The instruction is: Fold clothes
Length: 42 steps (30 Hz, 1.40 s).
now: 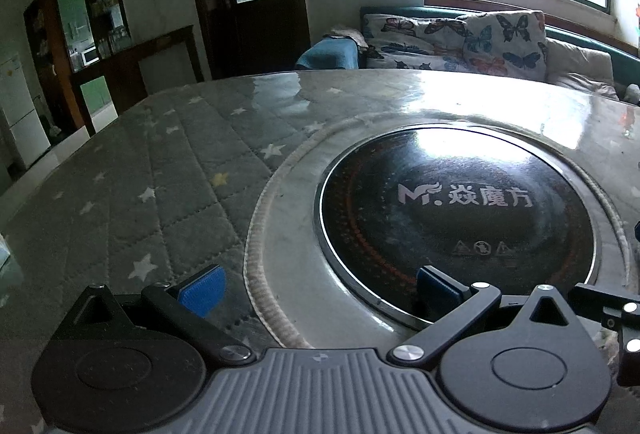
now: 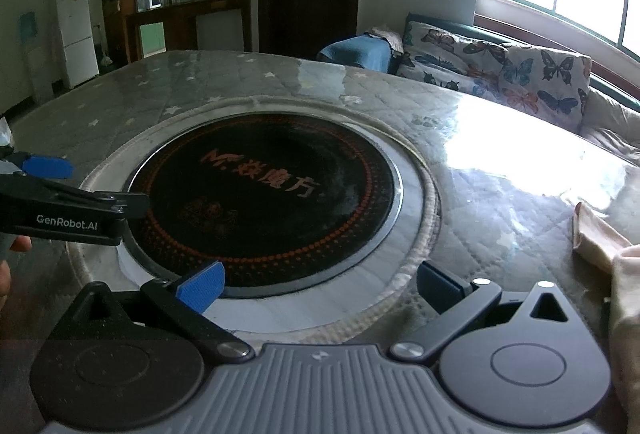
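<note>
A pale peach garment (image 2: pixel 600 242) lies crumpled on the table at the far right edge of the right wrist view, running down beside the gripper's body. My right gripper (image 2: pixel 318 288) is open, with nothing between its blue pads (image 2: pixel 200 290), and hovers over the rim of the black round cooktop (image 2: pixel 264 194). It sits left of the garment, apart from it. My left gripper (image 1: pixel 316 288) is also open and holds nothing, low over the cooktop's (image 1: pixel 460 206) near-left edge. In the right wrist view the left gripper (image 2: pixel 92 190) shows at the left, held by a hand (image 2: pixel 12 246).
The round table (image 1: pixel 160 174) has a grey star-patterned quilted cover under glossy glass. A sofa with butterfly cushions (image 2: pixel 520 74) stands behind it under a bright window. A blue-draped seat (image 2: pixel 356 52), a dark door, a cabinet and a white fridge (image 2: pixel 76 34) are farther back.
</note>
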Tool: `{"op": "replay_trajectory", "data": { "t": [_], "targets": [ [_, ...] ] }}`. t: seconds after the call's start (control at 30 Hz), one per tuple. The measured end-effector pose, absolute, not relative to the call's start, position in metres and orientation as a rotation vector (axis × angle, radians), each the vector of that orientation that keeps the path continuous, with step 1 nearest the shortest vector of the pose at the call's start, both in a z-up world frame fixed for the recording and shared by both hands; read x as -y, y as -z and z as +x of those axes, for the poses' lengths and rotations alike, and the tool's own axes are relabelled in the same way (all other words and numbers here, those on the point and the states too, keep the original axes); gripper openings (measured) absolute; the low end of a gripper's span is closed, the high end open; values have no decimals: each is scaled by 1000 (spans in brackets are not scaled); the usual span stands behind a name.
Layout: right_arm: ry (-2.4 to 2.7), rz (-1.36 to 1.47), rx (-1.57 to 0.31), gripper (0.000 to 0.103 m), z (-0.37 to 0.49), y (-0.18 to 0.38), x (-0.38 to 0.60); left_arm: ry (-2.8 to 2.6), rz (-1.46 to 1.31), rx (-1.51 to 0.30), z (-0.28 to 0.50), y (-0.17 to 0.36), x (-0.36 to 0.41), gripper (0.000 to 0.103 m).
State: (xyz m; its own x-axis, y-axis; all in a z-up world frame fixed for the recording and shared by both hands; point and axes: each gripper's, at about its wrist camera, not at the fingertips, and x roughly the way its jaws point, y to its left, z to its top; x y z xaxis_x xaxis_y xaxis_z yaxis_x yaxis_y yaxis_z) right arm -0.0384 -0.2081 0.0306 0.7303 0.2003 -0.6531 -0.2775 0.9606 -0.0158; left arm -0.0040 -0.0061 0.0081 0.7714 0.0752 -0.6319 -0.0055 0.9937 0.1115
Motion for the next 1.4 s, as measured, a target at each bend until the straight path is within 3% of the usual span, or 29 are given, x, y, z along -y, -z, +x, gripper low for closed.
{"op": "replay_trajectory", "data": {
  "t": [1.4],
  "targets": [
    [-112,-41,-638,103,-122,-75,297,173,129,-707,-35,-40,82,103]
  ]
}}
